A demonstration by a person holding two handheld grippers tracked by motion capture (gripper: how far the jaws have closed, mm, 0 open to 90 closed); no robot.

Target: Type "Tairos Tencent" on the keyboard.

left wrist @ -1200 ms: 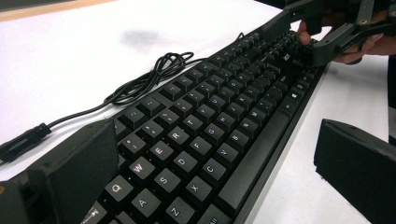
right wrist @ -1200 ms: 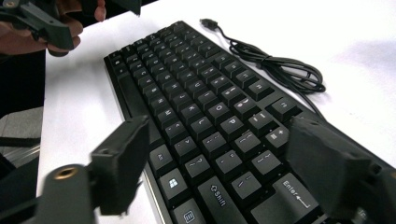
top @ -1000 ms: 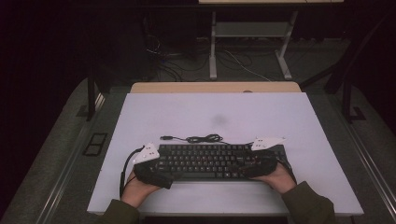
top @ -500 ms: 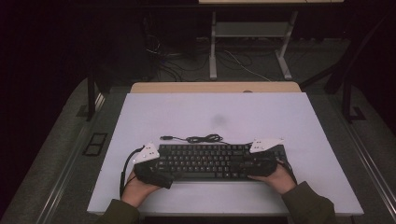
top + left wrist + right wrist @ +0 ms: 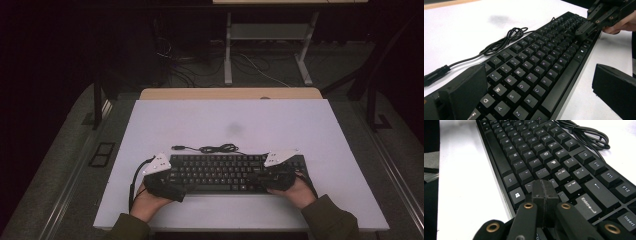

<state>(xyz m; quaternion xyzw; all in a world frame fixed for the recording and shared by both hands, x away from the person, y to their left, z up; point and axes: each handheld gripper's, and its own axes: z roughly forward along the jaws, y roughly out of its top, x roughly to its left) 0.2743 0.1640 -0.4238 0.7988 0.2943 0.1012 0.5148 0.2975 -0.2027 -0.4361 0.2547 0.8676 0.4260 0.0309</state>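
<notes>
Right tongs (image 5: 544, 192): clenched, the two jaws pressed flat together with nothing between them; they have just been closing. The tip hangs low over the keys at the keyboard's right end, near the Enter key; whether it touches a key cannot be told.
Left tongs (image 5: 544, 82): released, jaws wide apart. One jaw stands at the far edge of the keyboard's left end, the other over bare bench at the near side, so that end of the keyboard lies between them; whether either pad touches it cannot be told.
Keyboard (image 5: 235, 172): black, flat on the bench, lying between the two tongs from one to the other, its long near edge toward the person.
Keyboard cable (image 5: 210, 148): black, loosely looped on the bench just past the keyboard's far edge, beyond both tongs and nearer the left ones; its plug lies free on the bench, off the outer side of the left tongs' far jaw.
Hands: the left hand (image 5: 145, 202) holds the left tongs at the keyboard's left end, the right hand (image 5: 295, 192) holds the right tongs at its right end.
Bench (image 5: 225, 120): white top, with a faint grey smudge beyond the cable, well away from both tongs.
</notes>
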